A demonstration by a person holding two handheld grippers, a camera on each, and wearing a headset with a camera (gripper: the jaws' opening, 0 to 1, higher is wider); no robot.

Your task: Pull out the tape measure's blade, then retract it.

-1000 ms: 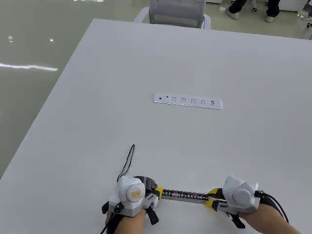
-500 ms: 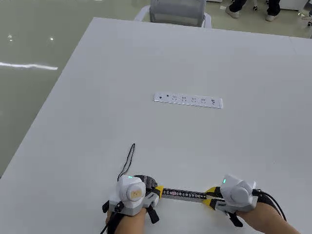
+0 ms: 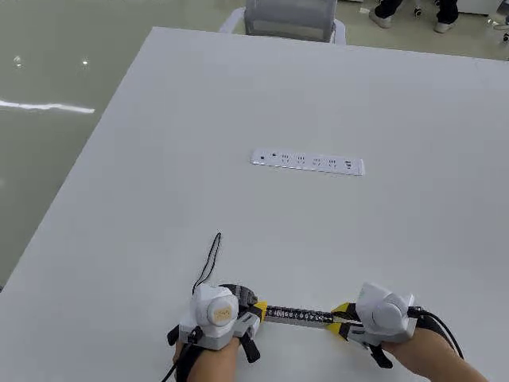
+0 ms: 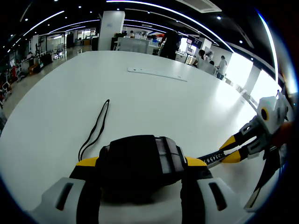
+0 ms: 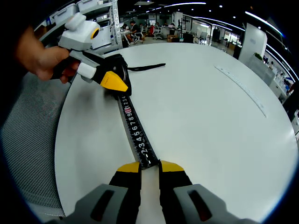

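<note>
On the white table (image 3: pixel 318 103), the tape measure case (image 4: pixel 135 161) is shown clamped between the jaws of the left gripper (image 4: pixel 140 163) in its own view. The blade (image 5: pixel 135 130), pinched at its tip by the right gripper (image 5: pixel 149 167), is legibly numbered in that gripper's view.

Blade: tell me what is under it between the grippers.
Bare white table lies under the blade. Its far end goes into the case held by the left gripper; its tip is hidden between the jaws of the right gripper.
</note>
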